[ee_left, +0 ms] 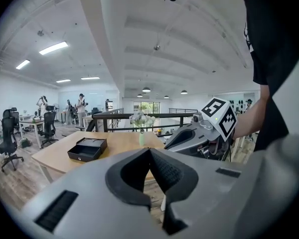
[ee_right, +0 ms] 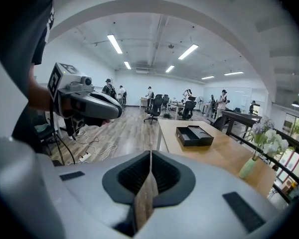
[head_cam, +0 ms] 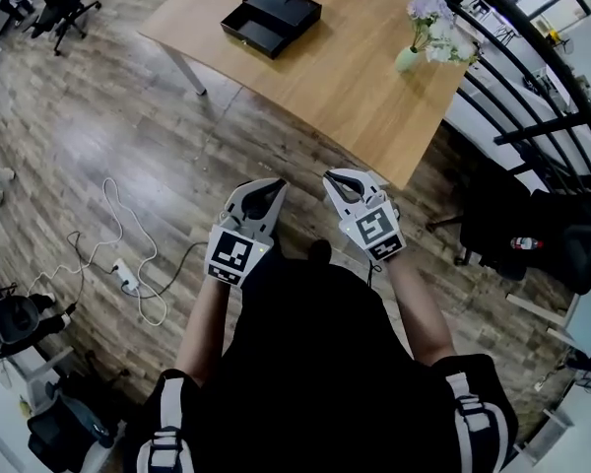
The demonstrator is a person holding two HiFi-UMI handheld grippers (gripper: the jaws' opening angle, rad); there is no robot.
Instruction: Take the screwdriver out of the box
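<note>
The black box (head_cam: pixel 271 18) lies open on the far part of the wooden table (head_cam: pixel 355 77); what it holds cannot be made out, and no screwdriver shows in any view. My left gripper (head_cam: pixel 272 185) and right gripper (head_cam: pixel 335 179) are side by side close to the person's body, short of the table's near corner, both shut with nothing in them. In the left gripper view the jaws (ee_left: pixel 149 151) meet, with the box (ee_left: pixel 87 148) far ahead and the right gripper (ee_left: pixel 199 136) beside. The right gripper view shows closed jaws (ee_right: pixel 150 156), the box (ee_right: pixel 194 135) and the left gripper (ee_right: pixel 89 103).
A pale vase with flowers (head_cam: pixel 426 30) stands near the table's right edge. A black railing (head_cam: pixel 532 77) runs behind it. A power strip with white cables (head_cam: pixel 128 276) lies on the wooden floor at left. Office chairs (head_cam: pixel 64 3) stand at the far left.
</note>
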